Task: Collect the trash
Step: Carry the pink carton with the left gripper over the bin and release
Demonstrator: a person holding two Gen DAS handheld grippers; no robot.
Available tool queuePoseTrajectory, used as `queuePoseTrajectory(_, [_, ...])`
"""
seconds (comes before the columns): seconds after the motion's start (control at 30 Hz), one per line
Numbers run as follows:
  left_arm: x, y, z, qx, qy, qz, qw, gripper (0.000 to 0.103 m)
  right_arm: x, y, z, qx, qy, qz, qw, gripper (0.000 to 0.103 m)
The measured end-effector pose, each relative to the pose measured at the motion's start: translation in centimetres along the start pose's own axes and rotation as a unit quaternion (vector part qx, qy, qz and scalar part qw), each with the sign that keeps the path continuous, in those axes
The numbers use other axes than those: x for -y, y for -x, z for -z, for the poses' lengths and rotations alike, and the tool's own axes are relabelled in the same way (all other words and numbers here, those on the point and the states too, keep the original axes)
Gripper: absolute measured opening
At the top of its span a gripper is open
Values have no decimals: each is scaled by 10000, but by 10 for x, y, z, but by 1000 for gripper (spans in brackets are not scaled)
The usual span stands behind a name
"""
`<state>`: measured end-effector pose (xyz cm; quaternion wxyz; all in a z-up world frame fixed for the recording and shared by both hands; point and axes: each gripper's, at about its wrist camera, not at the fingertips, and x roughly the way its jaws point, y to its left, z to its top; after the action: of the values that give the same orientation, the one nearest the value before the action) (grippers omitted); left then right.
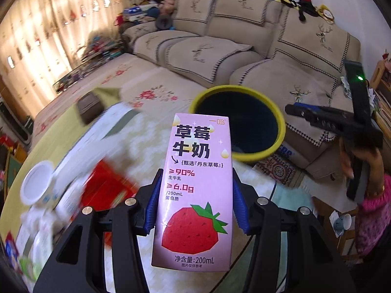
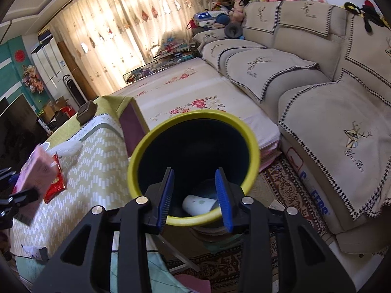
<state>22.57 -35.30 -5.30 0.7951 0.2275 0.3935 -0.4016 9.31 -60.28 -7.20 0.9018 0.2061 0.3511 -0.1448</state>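
Cluttered table (image 1: 146,131): left gripper (image 1: 195,195) clamps the pink milk carton (image 1: 193,190) near the bin (image 2: 193,166); right gripper (image 2: 195,195) gapes empty over one binned white item (image 2: 199,205); wrappers remain.

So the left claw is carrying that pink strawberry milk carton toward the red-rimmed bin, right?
Not quite: the bin's rim is yellow, not red, as the right wrist view shows plainly. The rest holds: the left claw grips the pink strawberry milk carton.
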Motion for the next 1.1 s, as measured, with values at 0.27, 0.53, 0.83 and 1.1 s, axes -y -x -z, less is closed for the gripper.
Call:
queuePoseTrajectory(0.27, [54, -73, -64, -320, -346, 193, 9987, 51, 40, 10, 4, 60, -346, 100, 9993, 38])
queuePoseTrajectory(0.53, [78, -134, -100, -586, -371, 283, 9972, 52, 66, 19, 8, 136, -623, 159, 9978, 42])
queuePoseTrajectory(0.83, [65, -123, -111, -386, -88, 103, 9992, 77, 61, 18, 11, 92, -607, 24, 9981, 51])
queuePoseTrajectory(1.1, [20, 2, -54, 511, 576, -313, 9965, 89, 10, 8, 21, -113, -158, -451, 9988, 53])
